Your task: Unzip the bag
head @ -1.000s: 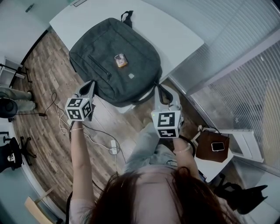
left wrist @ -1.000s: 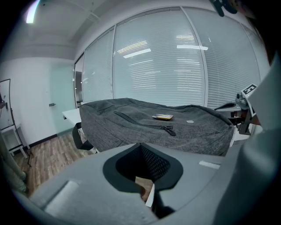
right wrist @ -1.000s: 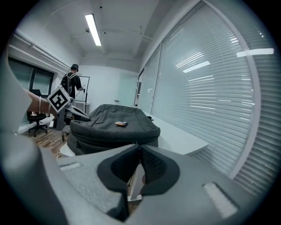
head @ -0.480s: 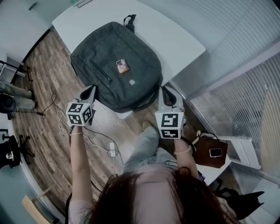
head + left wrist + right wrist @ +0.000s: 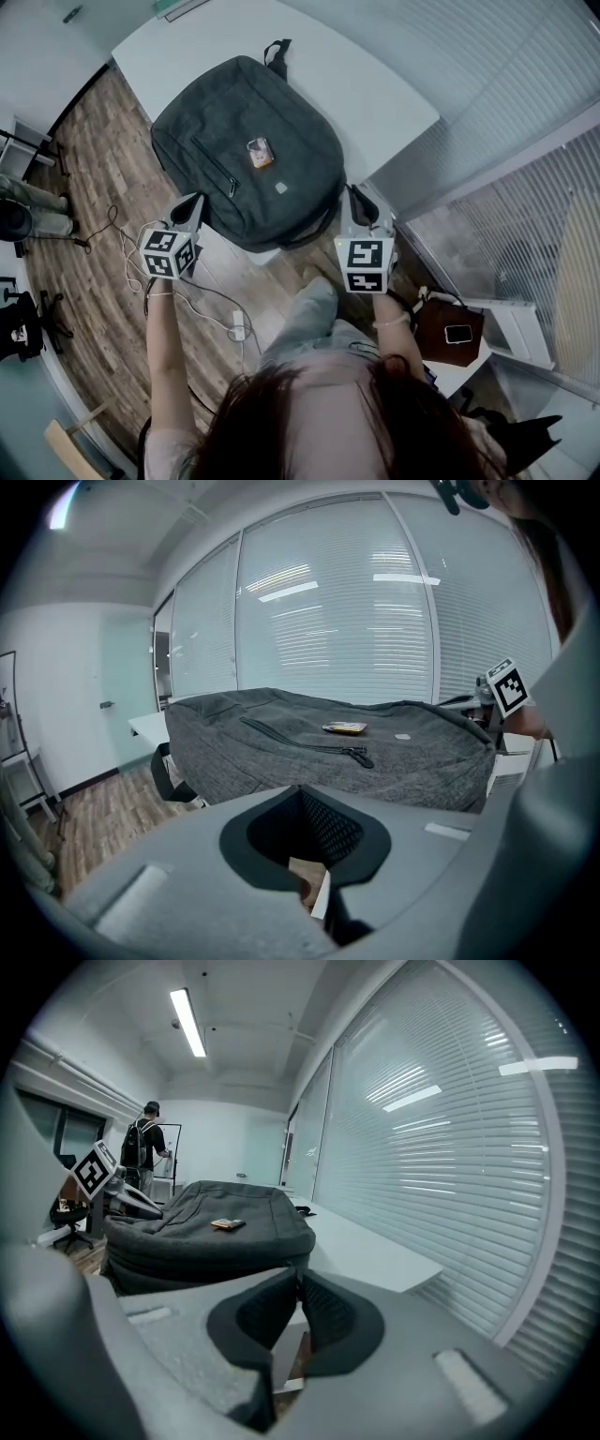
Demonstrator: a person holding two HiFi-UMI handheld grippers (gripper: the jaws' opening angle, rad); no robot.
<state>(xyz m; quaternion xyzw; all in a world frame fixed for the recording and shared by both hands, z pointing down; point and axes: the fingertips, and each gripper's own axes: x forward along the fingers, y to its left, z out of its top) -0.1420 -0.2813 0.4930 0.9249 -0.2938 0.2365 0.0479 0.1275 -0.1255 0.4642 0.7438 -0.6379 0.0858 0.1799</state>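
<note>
Pocket zipper pull [image 5: 232, 188] on bag [image 5: 281, 122] sits just ahead of left gripper [image 5: 194, 202] (fingers shut, empty); right gripper [image 5: 357, 199] farther off, fingers just cracking open, empty.

A white table [image 5: 384, 89] stands on a wood-plank floor [image 5: 89, 178], set at an angle beside a window wall with blinds. The only thing lying directly on the table is a dark grey bag [image 5: 248, 155], flat on its back, its carry handle toward the far edge; it covers the near part of the top and leaves bare white surface on the far and right sides. On the floor by the table's near corner lie loose cables [image 5: 131, 253] and a white power strip [image 5: 239, 325].
</note>
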